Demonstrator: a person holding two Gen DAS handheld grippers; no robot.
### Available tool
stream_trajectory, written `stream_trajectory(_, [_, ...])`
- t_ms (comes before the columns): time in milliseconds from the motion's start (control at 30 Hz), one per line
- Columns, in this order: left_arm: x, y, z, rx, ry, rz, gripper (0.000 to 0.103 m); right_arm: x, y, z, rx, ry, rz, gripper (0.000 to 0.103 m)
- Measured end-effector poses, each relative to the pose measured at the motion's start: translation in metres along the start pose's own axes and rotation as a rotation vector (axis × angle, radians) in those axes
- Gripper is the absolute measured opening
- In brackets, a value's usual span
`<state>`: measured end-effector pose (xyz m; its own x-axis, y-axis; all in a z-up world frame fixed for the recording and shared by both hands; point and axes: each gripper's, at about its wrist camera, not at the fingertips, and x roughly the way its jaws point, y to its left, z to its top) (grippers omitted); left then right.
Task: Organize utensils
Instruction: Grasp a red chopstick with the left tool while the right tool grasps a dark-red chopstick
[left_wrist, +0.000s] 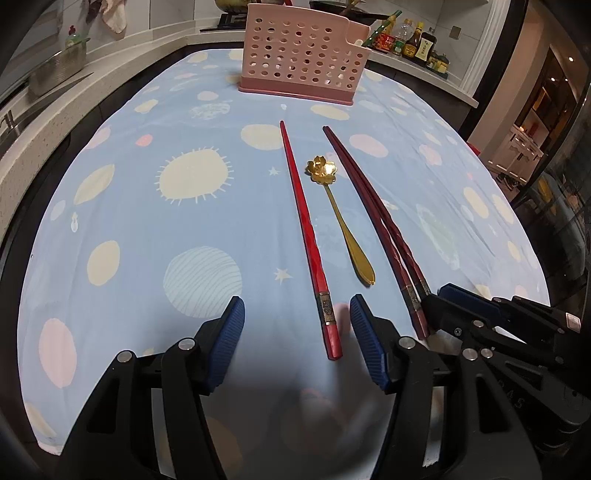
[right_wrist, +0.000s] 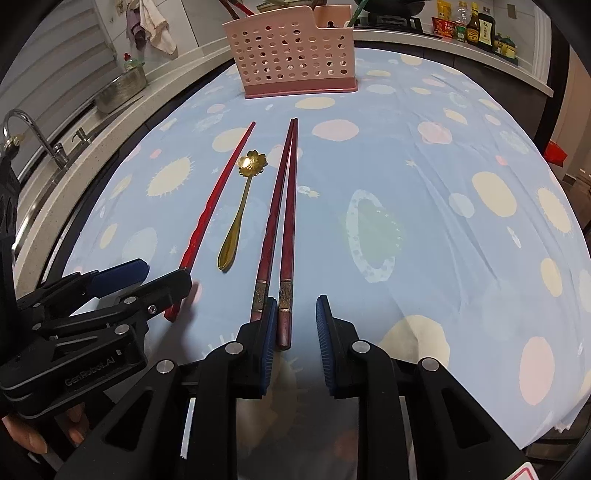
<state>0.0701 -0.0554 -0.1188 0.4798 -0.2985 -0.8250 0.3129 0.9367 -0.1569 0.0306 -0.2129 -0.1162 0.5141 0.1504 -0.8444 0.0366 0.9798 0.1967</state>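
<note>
— Utensils are laid out lengthwise on the worktop (left_wrist: 147, 221), which is covered by a pale blue cloth printed with dots and suns. How are they arranged?

— A single bright red chopstick (left_wrist: 308, 236) is seen on the left, a gold spoon (left_wrist: 341, 221) with a flower-shaped bowl lies just right of it, and a darker red pair of chopsticks (left_wrist: 376, 221) is placed right of the spoon. The pair's two sticks are set side by side, touching at the far tips. All tips and the spoon's bowl are pointed toward the far side.

— And the holder?

— A pink perforated utensil caddy (left_wrist: 303, 59) is stood upright at the far end of the worktop, well apart from the utensils. Sauce bottles (left_wrist: 413, 42) are lined up on the kitchen counter behind it, to the right.

— How are the fingers held?

— The left gripper (left_wrist: 297, 343) is held low at the near edge with its fingers spread wide; the thick near end of the single chopstick is framed between them, untouched. The right gripper (right_wrist: 295, 347) is likewise opened, though more narrowly, and the near end of the pair's right stick is seen between its blue pads (right_wrist: 327, 350), with the left stick's end hidden behind the left pad. Nothing is gripped by either.
</note>
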Motion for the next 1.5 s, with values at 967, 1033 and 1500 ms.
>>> stream_trajectory(967, [0.002, -0.006, -0.002, 0.015, 0.002, -0.087, 0.01, 0.0, -0.005, 0.0, 0.024, -0.009, 0.01, 0.008])
stream_trajectory(1033, [-0.001, -0.005, -0.001, 0.01, 0.0, -0.087, 0.009, -0.001, -0.005, -0.001, 0.022, -0.01, 0.012, 0.008])
stream_trajectory(1500, [-0.054, 0.006, 0.021, -0.03, -0.126, -0.084, 0.006, -0.052, -0.007, 0.019, 0.05, -0.141, 0.037, 0.008])
